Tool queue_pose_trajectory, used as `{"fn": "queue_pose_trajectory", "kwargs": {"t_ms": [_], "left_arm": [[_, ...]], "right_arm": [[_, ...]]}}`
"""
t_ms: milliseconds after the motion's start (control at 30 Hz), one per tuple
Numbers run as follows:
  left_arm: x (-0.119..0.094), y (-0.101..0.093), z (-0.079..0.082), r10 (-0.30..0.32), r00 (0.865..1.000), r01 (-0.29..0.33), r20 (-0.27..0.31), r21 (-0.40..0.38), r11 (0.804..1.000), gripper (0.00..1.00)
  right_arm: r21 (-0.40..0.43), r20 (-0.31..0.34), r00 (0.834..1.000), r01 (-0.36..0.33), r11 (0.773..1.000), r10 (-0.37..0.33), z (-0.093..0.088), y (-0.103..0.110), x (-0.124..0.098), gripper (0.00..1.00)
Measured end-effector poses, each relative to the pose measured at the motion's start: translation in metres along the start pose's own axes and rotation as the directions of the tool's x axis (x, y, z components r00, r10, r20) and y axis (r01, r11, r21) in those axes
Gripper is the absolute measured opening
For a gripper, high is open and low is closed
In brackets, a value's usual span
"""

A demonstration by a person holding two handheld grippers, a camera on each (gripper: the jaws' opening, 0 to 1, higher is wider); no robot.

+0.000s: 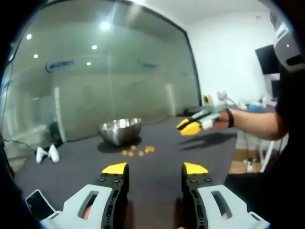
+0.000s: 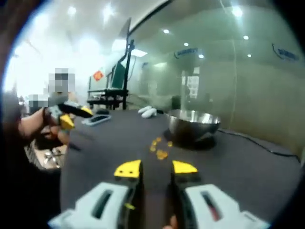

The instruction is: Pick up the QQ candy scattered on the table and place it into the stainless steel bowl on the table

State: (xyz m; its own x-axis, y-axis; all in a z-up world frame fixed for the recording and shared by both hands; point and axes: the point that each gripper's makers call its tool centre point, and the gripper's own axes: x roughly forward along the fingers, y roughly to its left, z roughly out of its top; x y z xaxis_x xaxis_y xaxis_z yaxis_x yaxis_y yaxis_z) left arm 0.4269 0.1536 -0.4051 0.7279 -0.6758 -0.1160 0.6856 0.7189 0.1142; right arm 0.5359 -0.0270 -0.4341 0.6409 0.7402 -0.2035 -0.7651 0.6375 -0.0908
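In the left gripper view, the left gripper point(image 1: 155, 168) rises from the bottom edge with its two yellow-tipped jaws spread wide and nothing between them, held above the near part of the dark table point(image 1: 190, 157). Farther along the table stands the steel bowl point(image 1: 120, 130), upright, and just in front of it lies a small cluster of orange candy point(image 1: 138, 151), the pieces close together on the table and apart from the bowl's base. To the left, near the table's edge, lie two white controllers point(image 1: 47, 153) side by side, and a phone point(image 1: 35, 202) sits at the near left corner. From the right, the right gripper point(image 1: 189, 126) comes in above the table, held by a hand with a dark wristband point(image 1: 230, 118); its yellow tips look close together, though from here I cannot tell if they meet. In the right gripper view, the right gripper point(image 2: 156, 168) rises from the bottom with its jaws parted by a moderate gap and holding nothing. Beyond its tips the candy point(image 2: 160, 148) lies scattered on the table point(image 2: 95, 152), just short of the bowl point(image 2: 193, 124), which stands a little to the right. At the left the left gripper point(image 2: 76, 115) shows, blurred, near the table's edge, with the controllers point(image 2: 147, 111) and phone point(image 2: 95, 119) at the far side.
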Motion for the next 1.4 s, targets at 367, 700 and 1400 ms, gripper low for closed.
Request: {"fn": "queue_pose_trajectory", "kwargs": {"t_ms": [367,700,1400], "left_arm": [[-0.003,0.002,0.003,0.008,1.0,-0.008,0.026,-0.011,1.0,0.46],[-0.005,0.0,0.003,0.005,1.0,-0.005,0.024,-0.001,1.0,0.46],[-0.016,0.011,0.011,0.053,0.997,-0.052,0.059,-0.015,0.999,0.45]], "right_arm": [[-0.018,-0.053,0.998,-0.026,0.999,0.025,-0.005,0.003,0.022,0.23],[-0.018,-0.126,0.991,-0.035,0.999,0.033,-0.013,-0.002,0.07,0.23],[-0.009,-0.17,0.984,-0.052,0.999,0.05,-0.02,0.008,0.111,0.15]]}}
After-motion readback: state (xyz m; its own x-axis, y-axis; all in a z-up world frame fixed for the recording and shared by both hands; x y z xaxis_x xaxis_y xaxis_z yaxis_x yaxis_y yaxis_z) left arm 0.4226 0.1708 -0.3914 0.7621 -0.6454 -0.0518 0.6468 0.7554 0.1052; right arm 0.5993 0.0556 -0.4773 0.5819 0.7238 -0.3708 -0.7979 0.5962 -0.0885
